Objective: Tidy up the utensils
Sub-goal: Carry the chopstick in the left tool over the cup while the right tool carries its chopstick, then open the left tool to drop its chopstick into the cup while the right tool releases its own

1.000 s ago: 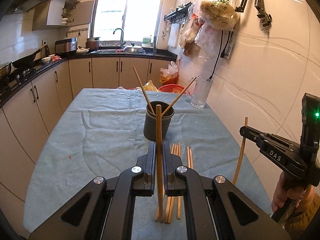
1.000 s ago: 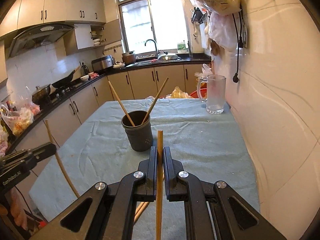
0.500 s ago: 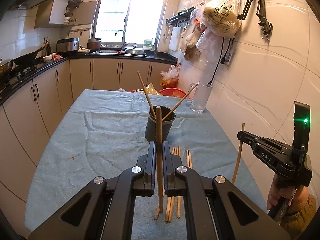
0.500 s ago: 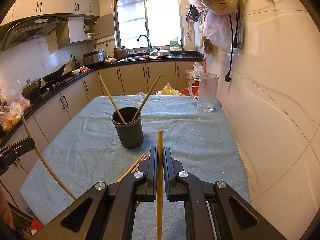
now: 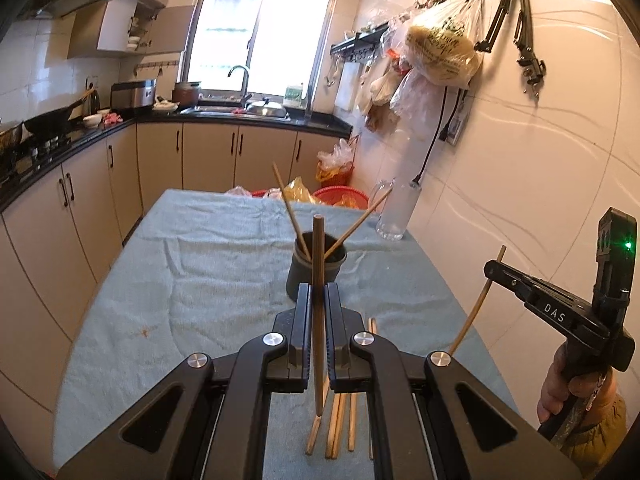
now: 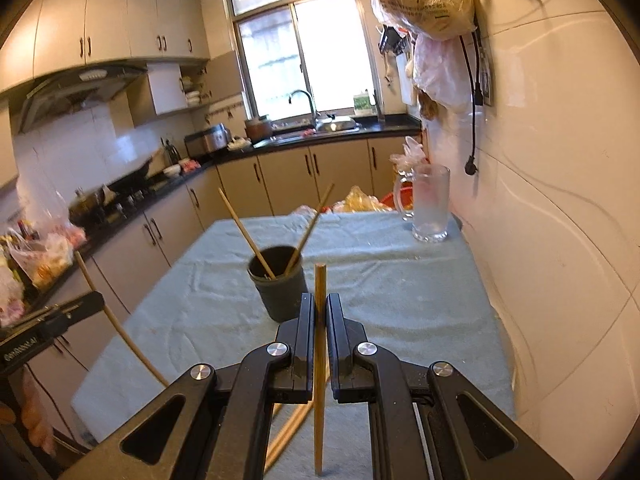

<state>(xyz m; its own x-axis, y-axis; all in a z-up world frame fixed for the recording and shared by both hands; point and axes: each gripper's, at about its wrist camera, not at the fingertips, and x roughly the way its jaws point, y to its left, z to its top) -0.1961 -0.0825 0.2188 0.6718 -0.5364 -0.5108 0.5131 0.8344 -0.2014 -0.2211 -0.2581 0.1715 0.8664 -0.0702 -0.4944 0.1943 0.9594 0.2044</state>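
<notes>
A dark cup (image 5: 300, 276) (image 6: 280, 292) stands mid-table with two chopsticks (image 5: 288, 204) leaning in it. My left gripper (image 5: 318, 292) is shut on one upright chopstick (image 5: 318, 248), just short of the cup. Several loose chopsticks (image 5: 340, 428) lie on the cloth below it. My right gripper (image 6: 319, 300) is shut on another upright chopstick (image 6: 319, 280), near the cup's right side. Each gripper shows in the other's view: the right gripper (image 5: 491, 269) at the table's right edge, the left gripper (image 6: 94, 302) at its left edge.
A blue-grey cloth (image 5: 200, 280) covers the table. A glass mug (image 6: 431, 204) stands at the far right corner by the tiled wall. Kitchen counters with a stove run along the left. A red basin (image 5: 340, 194) sits behind the table.
My left gripper has risen a little with its chopstick, whose lower tip now hangs above the loose chopsticks. The right gripper has stayed nearly in place, still gripping.
</notes>
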